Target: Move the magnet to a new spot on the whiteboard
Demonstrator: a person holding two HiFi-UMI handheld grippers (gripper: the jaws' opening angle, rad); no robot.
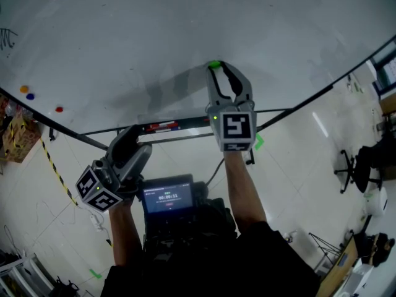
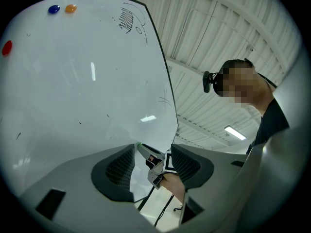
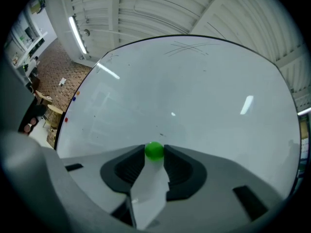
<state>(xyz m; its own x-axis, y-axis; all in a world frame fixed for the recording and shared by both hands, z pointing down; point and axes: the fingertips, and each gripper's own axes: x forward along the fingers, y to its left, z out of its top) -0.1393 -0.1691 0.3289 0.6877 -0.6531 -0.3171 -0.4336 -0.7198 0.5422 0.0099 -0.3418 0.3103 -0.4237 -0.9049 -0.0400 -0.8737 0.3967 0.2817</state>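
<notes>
Nearest to us, the left gripper [image 1: 137, 142] hangs low and back from the board. Its jaws stand apart with nothing between them.

Farther out, the right gripper [image 3: 154, 155] reaches level to the whiteboard [image 1: 185, 30], and its tips are clamped on either side of the green magnet [image 3: 155, 150]. The magnet seems to sit against the board's lower middle, though we cannot tell whether it touches.

We judge the magnet light, hard and smooth, a small rounded cap that could squirt out of a loose pinch. The board's pull will likely resist a lift. The best hold is across its widest sides, close to the board.

We count two grippers, one whiteboard and one green magnet. Far off at the board's left edge are three more magnets: an orange magnet [image 1: 24, 89], a blue magnet [image 1: 30, 96] and a red magnet [image 1: 59, 109].
</notes>
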